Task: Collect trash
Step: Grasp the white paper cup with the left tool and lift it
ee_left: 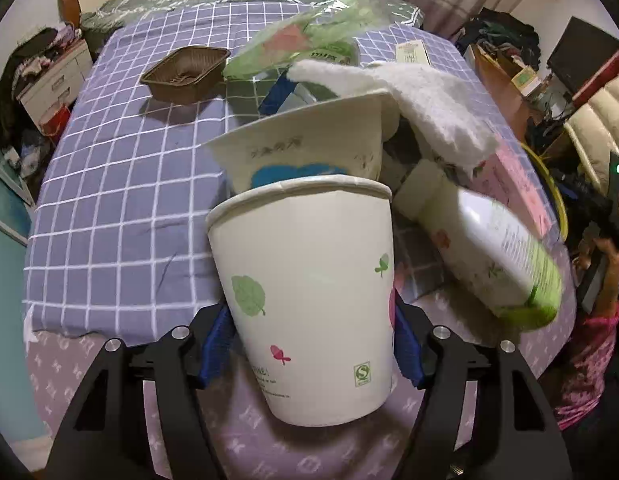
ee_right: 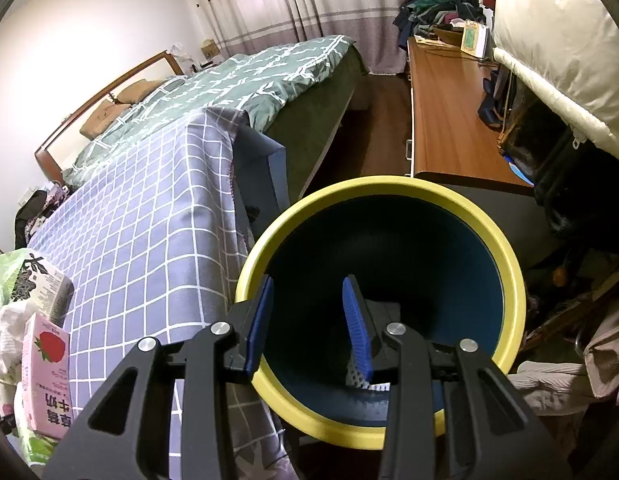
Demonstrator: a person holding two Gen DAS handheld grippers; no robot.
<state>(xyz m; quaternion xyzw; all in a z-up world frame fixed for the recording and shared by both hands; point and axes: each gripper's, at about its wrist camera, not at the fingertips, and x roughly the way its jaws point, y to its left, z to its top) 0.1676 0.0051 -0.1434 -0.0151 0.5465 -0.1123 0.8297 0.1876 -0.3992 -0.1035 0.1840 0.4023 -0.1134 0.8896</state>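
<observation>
A white paper cup (ee_left: 305, 280) with green leaf prints stands tilted near the table's front edge, and my left gripper (ee_left: 309, 320) is shut on it, one blue pad on each side. Behind it lies more trash: a second paper cup (ee_left: 309, 144), a white bottle (ee_left: 489, 248) on its side, a white cloth (ee_left: 421, 100), a green plastic bag (ee_left: 309, 40) and a pink carton (ee_left: 517, 184). My right gripper (ee_right: 309, 304) grips the wall of a dark bin with a yellow rim (ee_right: 513, 280), one finger outside and one inside. The bin is beside the table's edge.
A brown plastic tray (ee_left: 185, 74) sits further back on the blue checked tablecloth (ee_left: 121, 200). A bed with a green cover (ee_right: 245, 76) lies beyond the table. A wooden desk (ee_right: 445, 120) and piled clothes are on the right. A pink carton (ee_right: 47, 368) shows at the left.
</observation>
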